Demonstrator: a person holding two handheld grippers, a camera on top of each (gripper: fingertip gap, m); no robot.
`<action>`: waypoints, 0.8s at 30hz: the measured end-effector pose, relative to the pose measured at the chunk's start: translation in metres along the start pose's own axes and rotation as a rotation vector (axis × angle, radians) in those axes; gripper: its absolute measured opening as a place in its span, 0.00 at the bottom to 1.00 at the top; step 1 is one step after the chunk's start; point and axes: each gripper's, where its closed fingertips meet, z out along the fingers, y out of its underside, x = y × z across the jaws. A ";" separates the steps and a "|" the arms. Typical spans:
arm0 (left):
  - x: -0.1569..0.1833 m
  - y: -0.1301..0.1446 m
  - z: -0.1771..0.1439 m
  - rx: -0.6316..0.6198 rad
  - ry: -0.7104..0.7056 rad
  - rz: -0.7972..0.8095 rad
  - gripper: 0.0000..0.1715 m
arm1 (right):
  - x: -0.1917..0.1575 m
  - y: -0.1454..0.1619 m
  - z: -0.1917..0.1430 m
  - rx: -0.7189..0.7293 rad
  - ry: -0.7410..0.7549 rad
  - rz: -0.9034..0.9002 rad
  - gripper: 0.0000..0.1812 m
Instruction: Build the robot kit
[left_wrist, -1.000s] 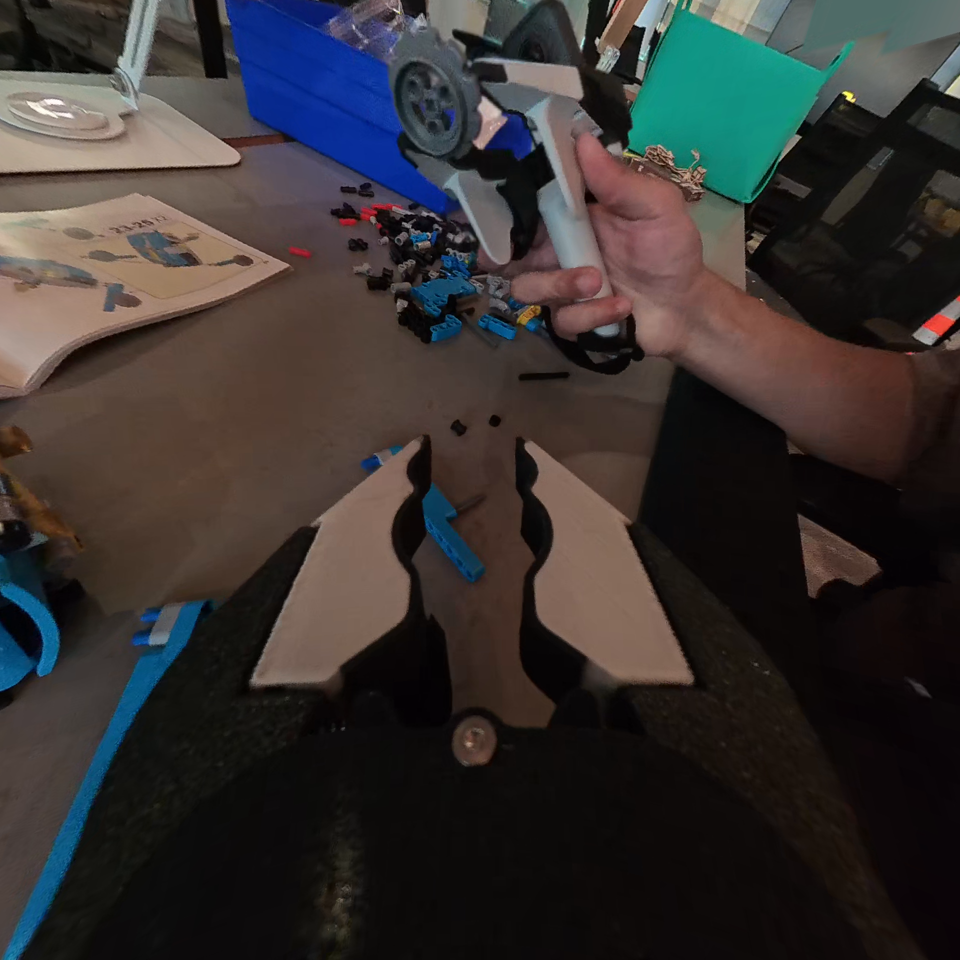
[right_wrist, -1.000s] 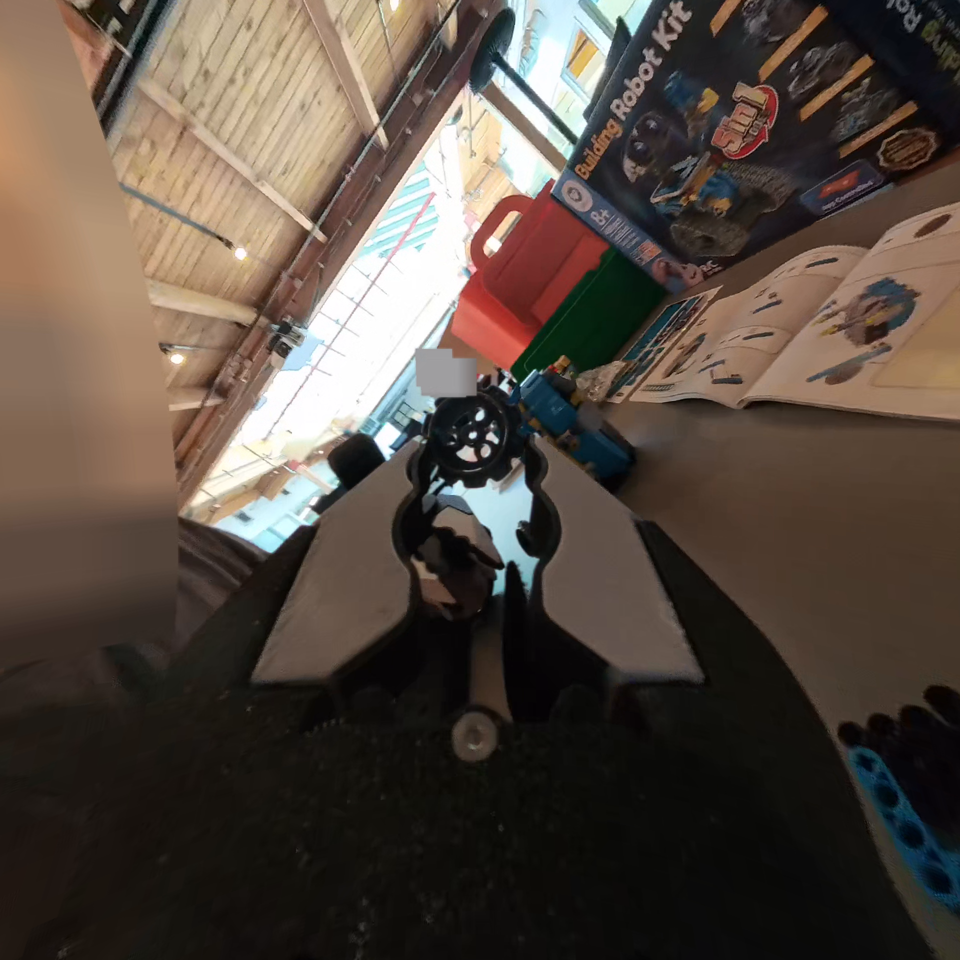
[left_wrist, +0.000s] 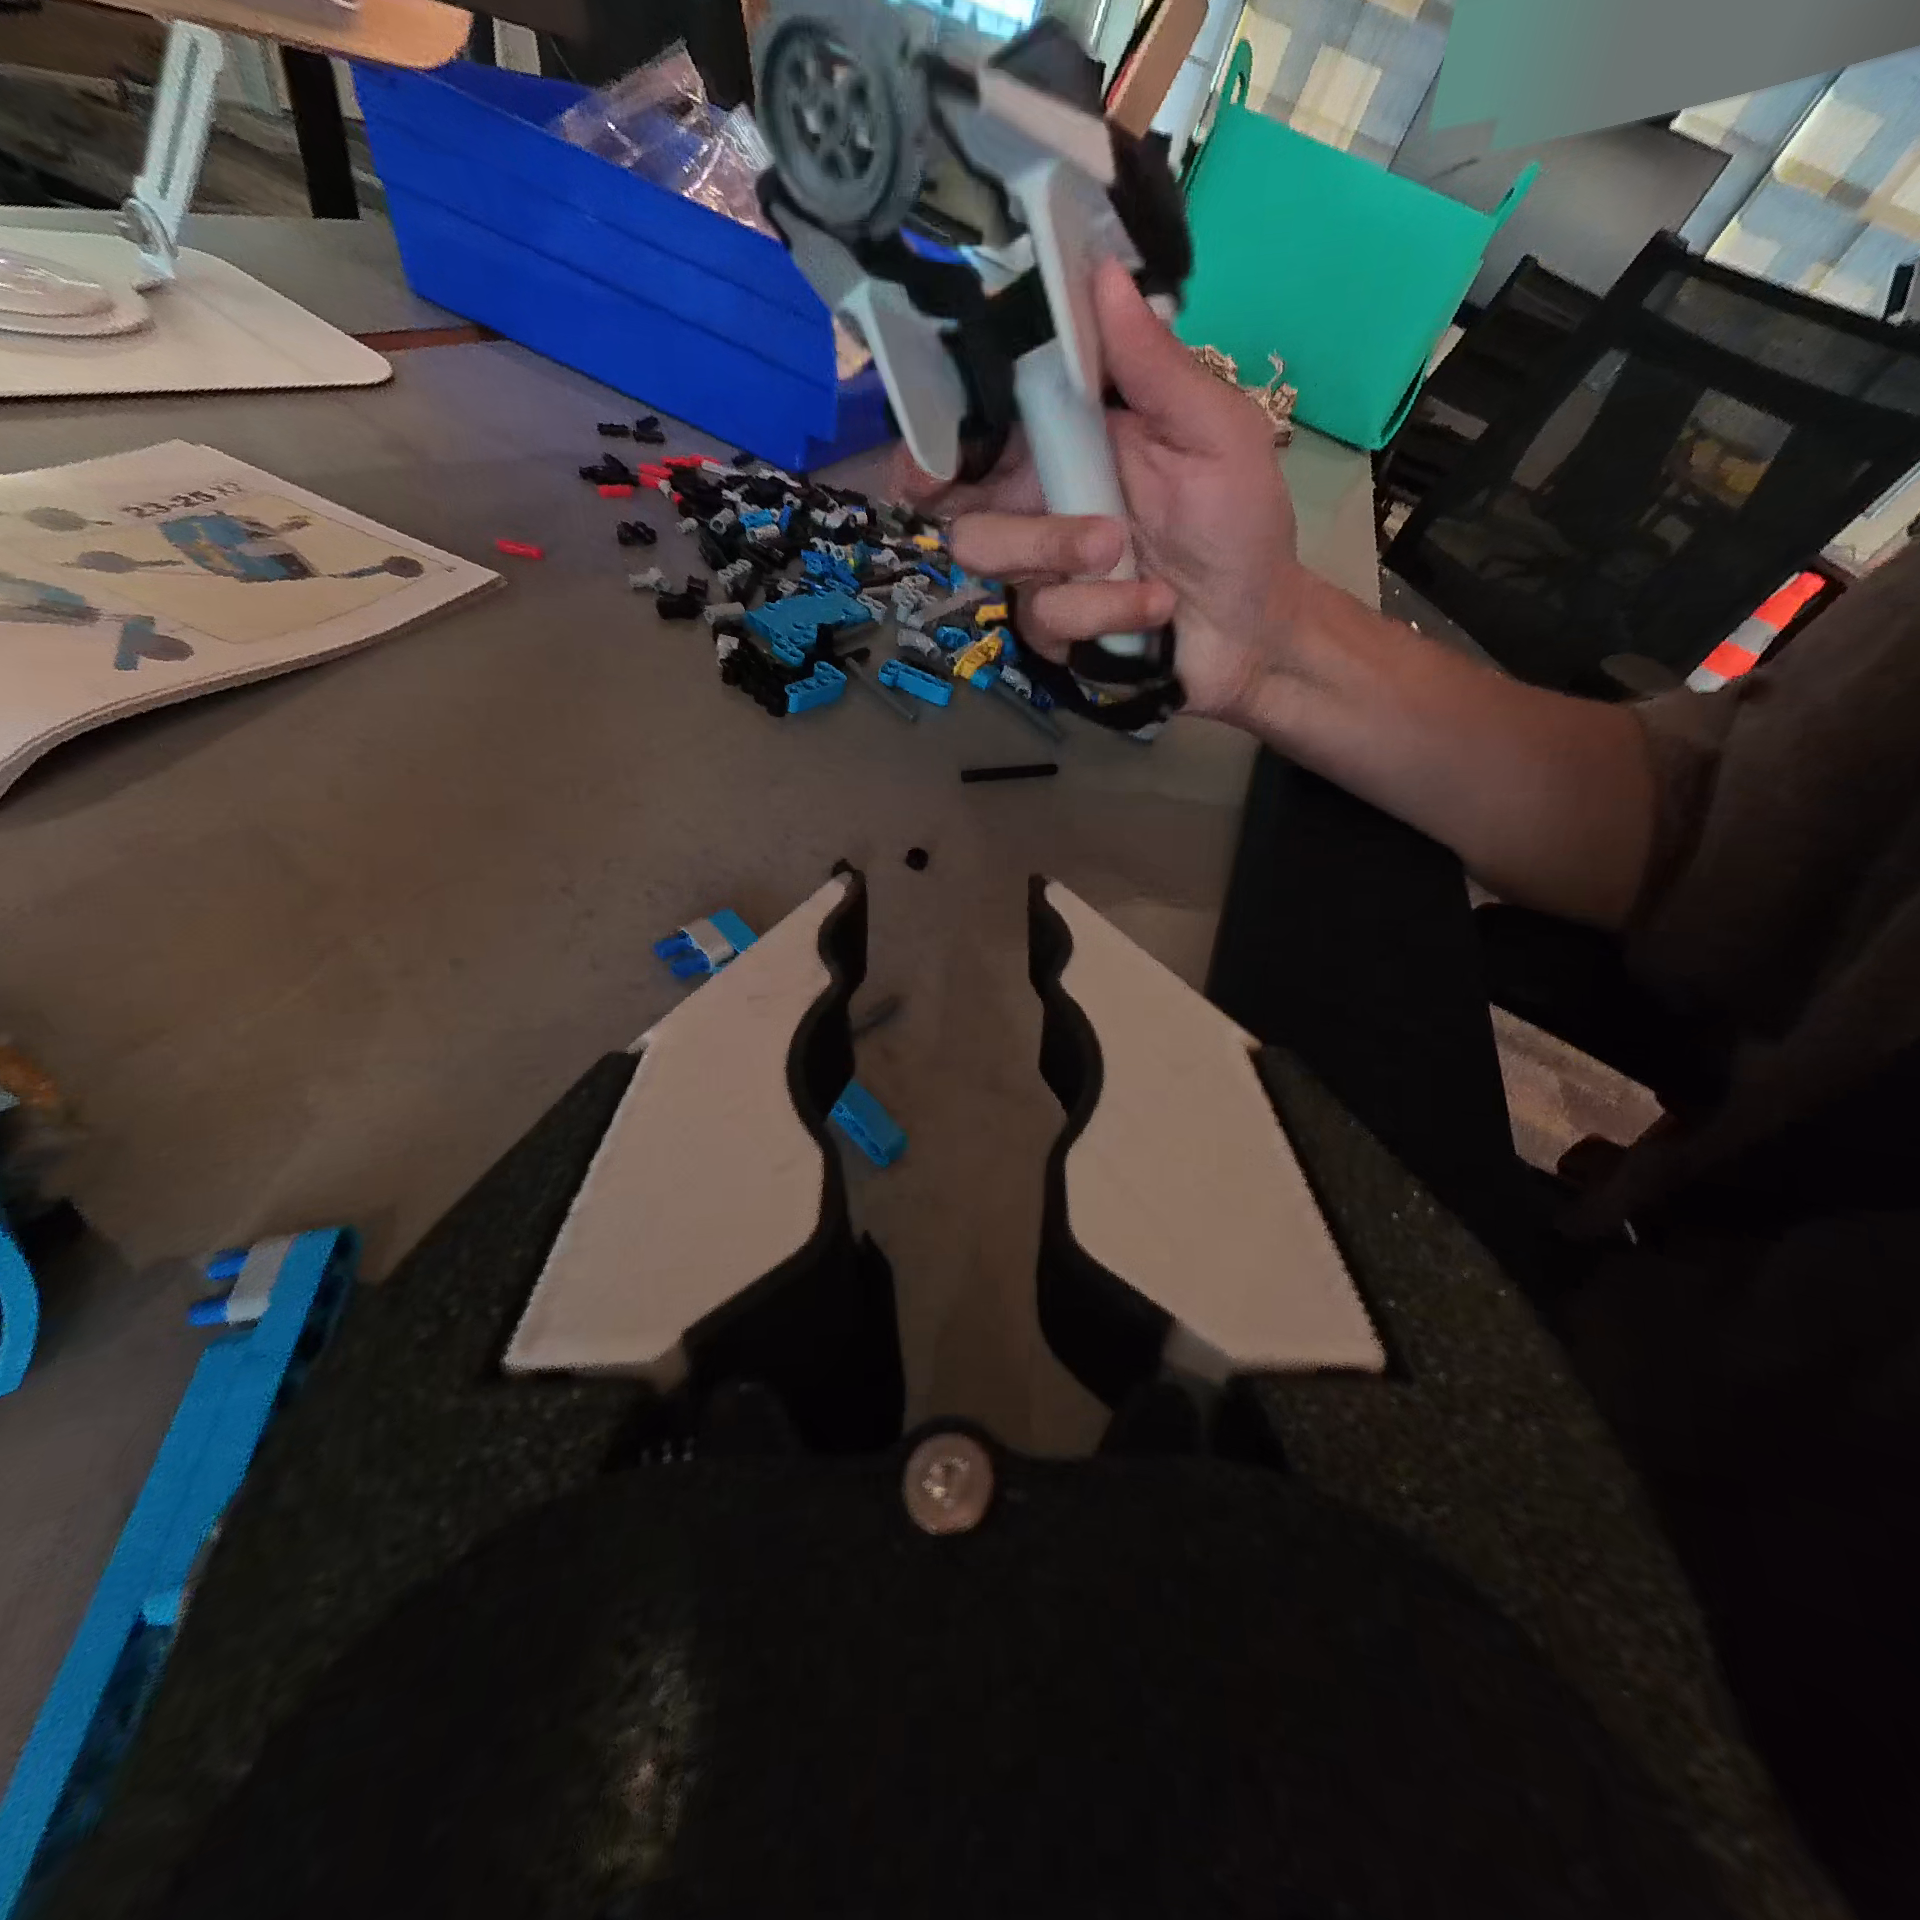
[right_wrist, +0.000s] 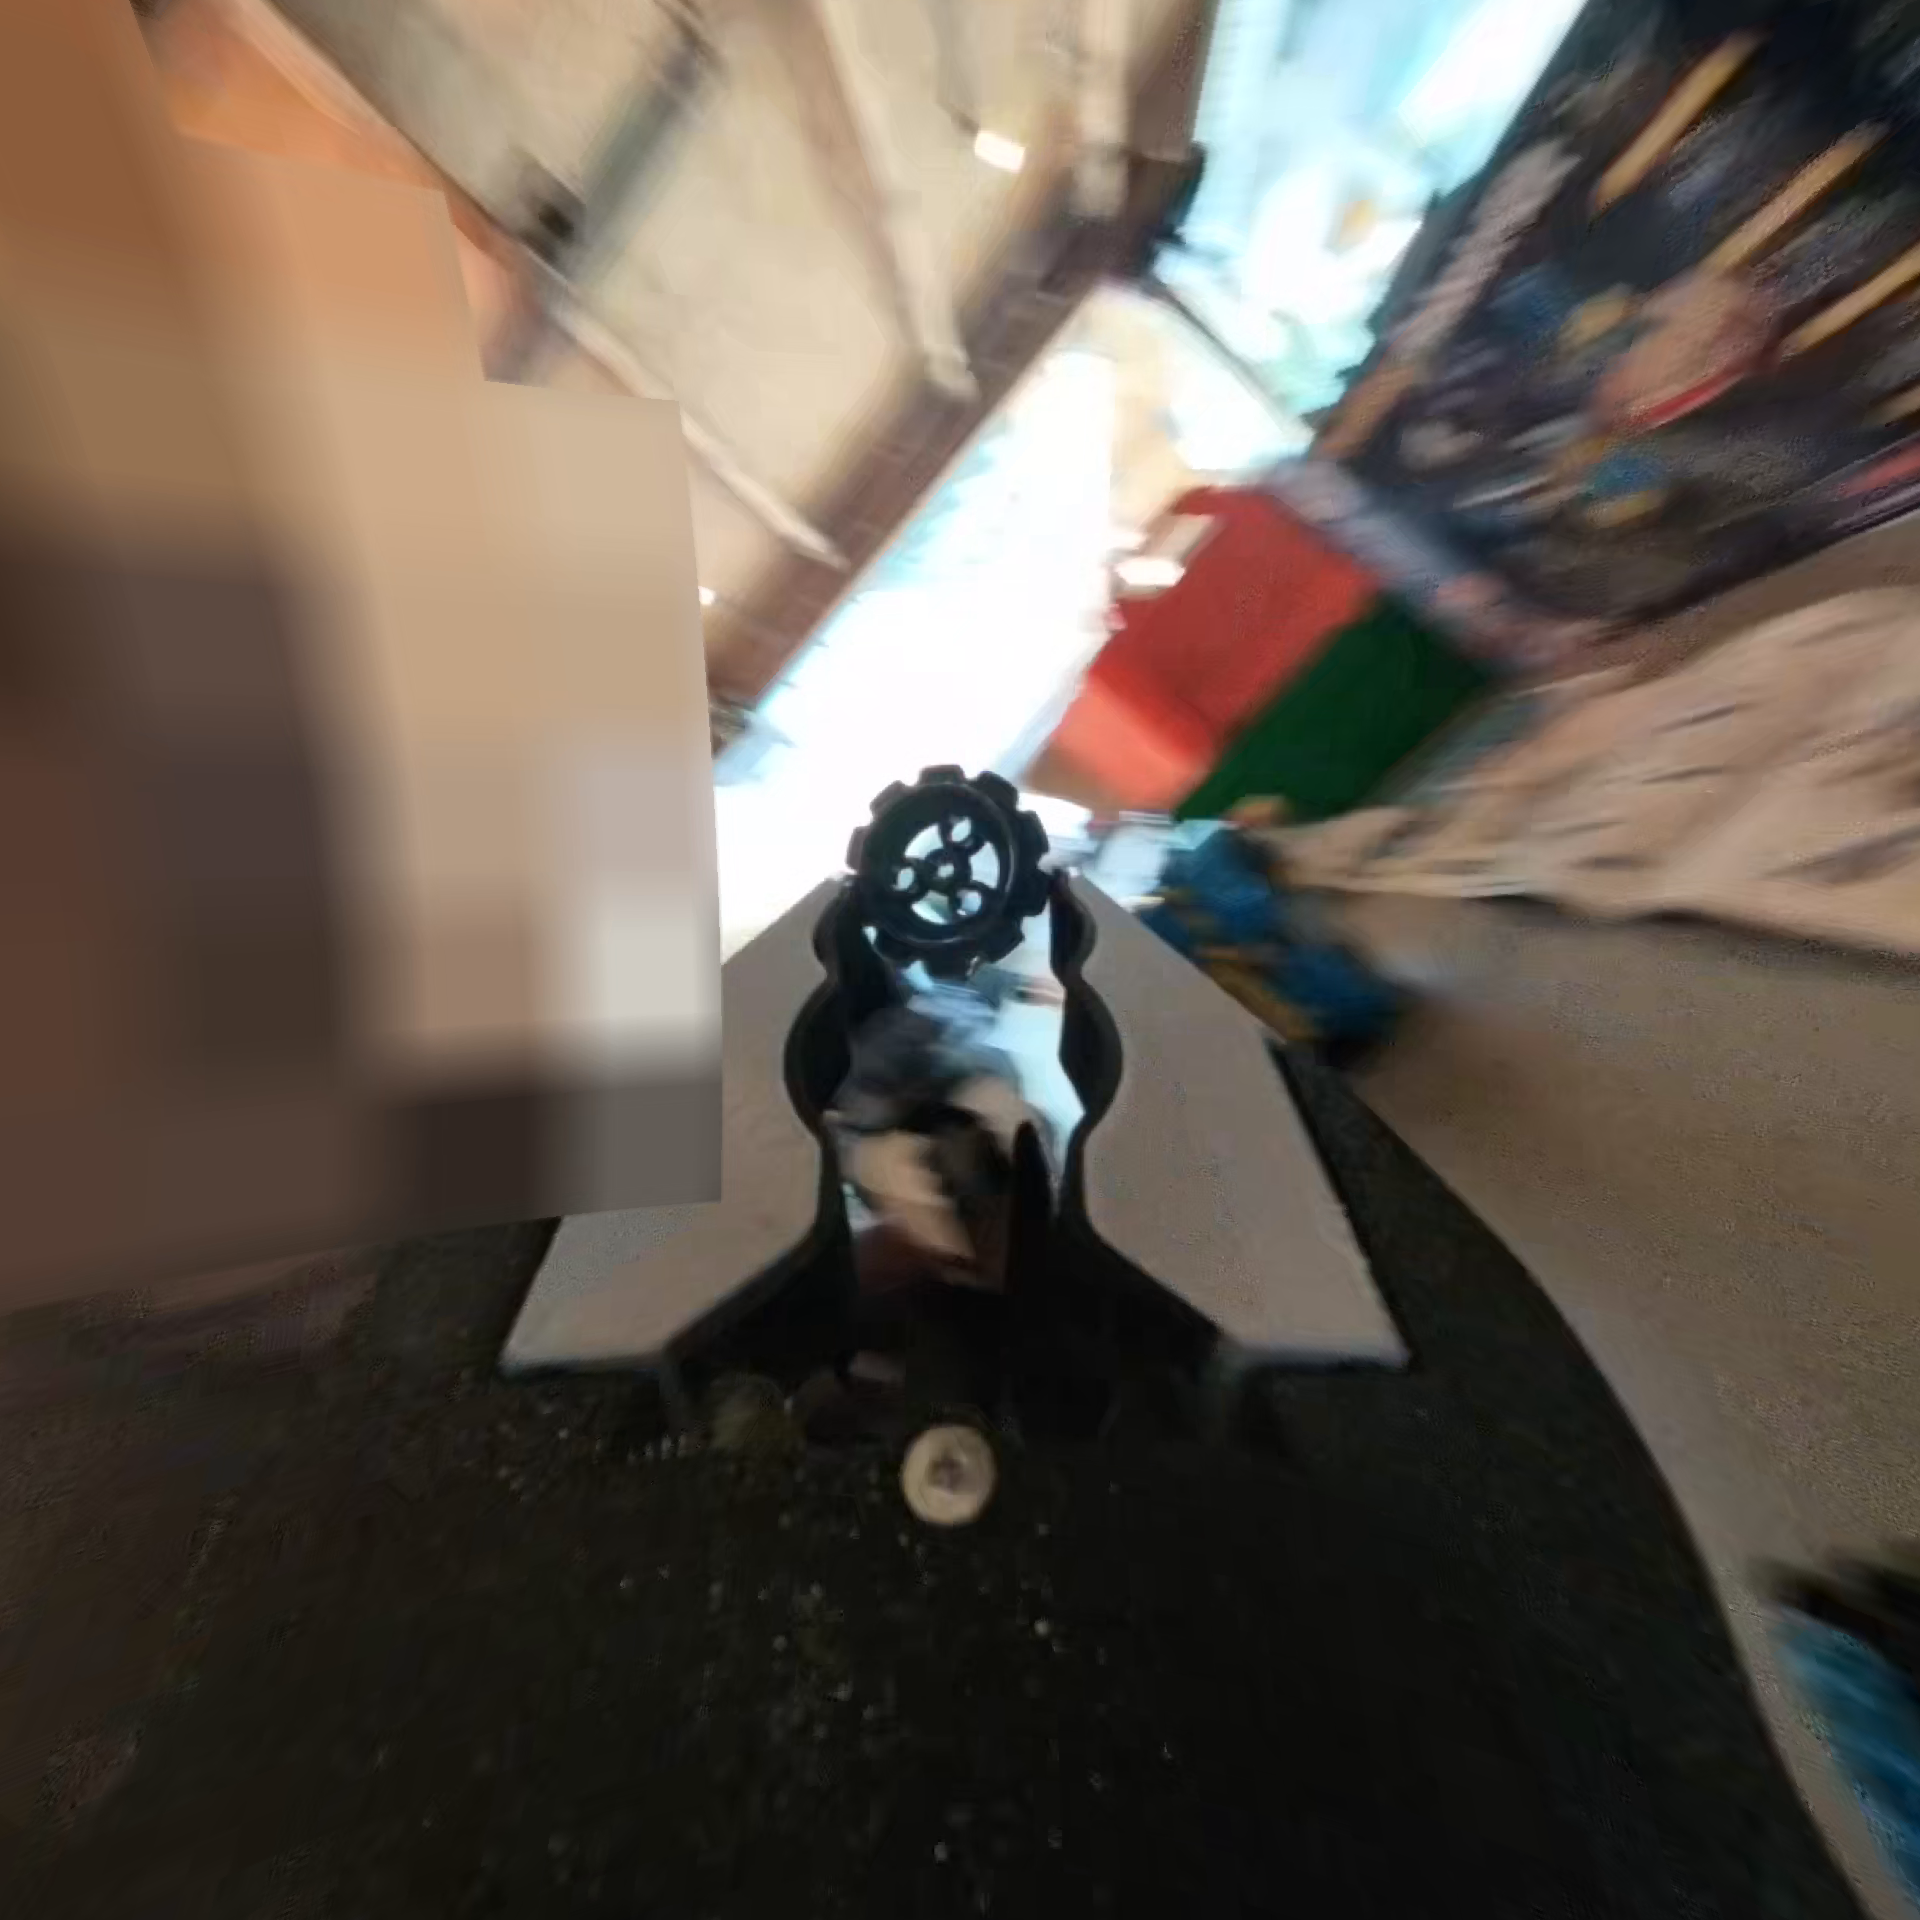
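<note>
- R claw (right_wrist: 951, 883) pinching toothed wheel (right_wrist: 948, 871), centre frame; keep grip firm.
- L claw (left_wrist: 940, 883) wide, empty, over worktop (left_wrist: 416, 831) w/ blue beam (left_wrist: 871, 1124) below.

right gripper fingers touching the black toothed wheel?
Touching. The right wrist view shows the black toothed wheel pinched between the right gripper's fingers at their tips, with no gap either side; the left wrist view agrees.
</note>
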 end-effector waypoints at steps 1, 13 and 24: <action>-0.001 -0.001 -0.001 0.007 -0.001 -0.011 0.18 | 0.008 0.001 0.000 -0.028 0.161 -0.191 0.20; -0.003 0.003 0.013 -0.040 -0.012 0.015 0.17 | 0.028 0.014 -0.005 -0.296 0.859 -1.217 0.20; 0.009 0.004 0.014 -0.045 -0.050 0.148 0.16 | 0.025 0.025 -0.001 -0.310 0.747 -1.105 0.20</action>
